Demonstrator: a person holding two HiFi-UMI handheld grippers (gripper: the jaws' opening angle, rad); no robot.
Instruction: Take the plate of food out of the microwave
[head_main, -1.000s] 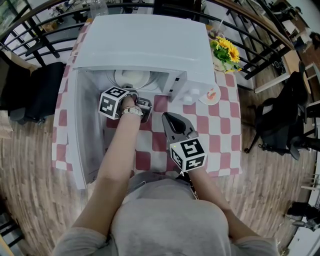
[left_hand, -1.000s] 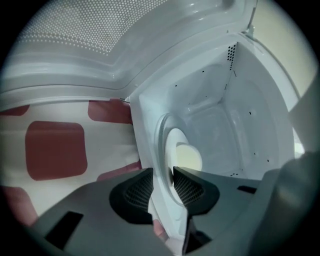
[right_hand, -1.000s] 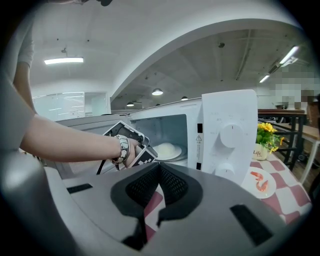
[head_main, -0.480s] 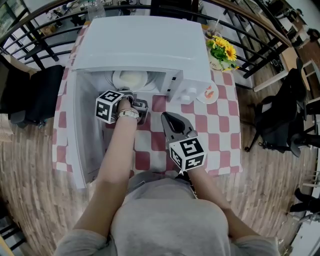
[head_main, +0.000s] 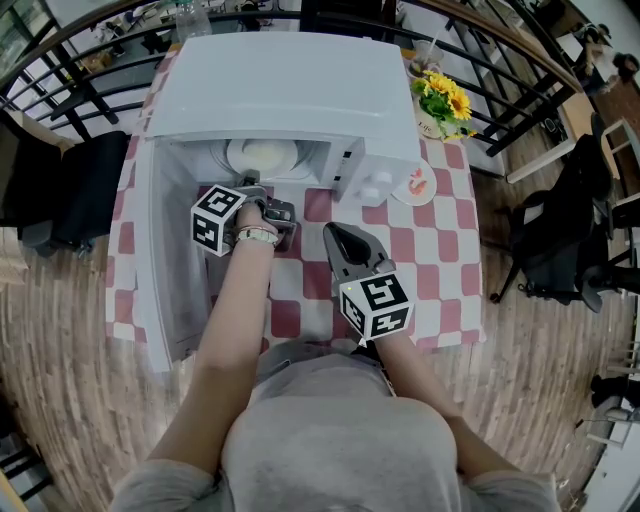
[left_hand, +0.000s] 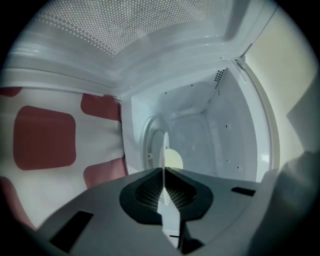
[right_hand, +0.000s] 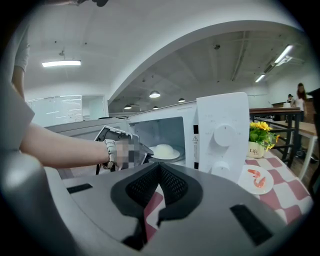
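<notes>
The white microwave (head_main: 290, 85) stands with its door (head_main: 160, 260) swung open to the left. Inside, a white plate (head_main: 262, 157) carries a pale mound of food (right_hand: 162, 150) on the turntable. My left gripper (head_main: 256, 184) reaches into the opening. In the left gripper view the plate's rim (left_hand: 164, 160) runs edge-on between the ribbed pads, and the left gripper (left_hand: 164, 172) is shut on it. My right gripper (head_main: 335, 232) hovers over the checkered tablecloth (head_main: 420, 260) in front of the microwave. The right gripper (right_hand: 160, 167) is shut with nothing in it.
A small saucer with a shrimp picture (head_main: 418, 188) lies to the right of the microwave, by its knobs (right_hand: 223, 134). A vase of sunflowers (head_main: 447, 100) stands behind it. A black chair (head_main: 560, 240) sits off the table's right side.
The left gripper has drawn back a little toward me at the microwave's opening. The right gripper has stayed where it was.
</notes>
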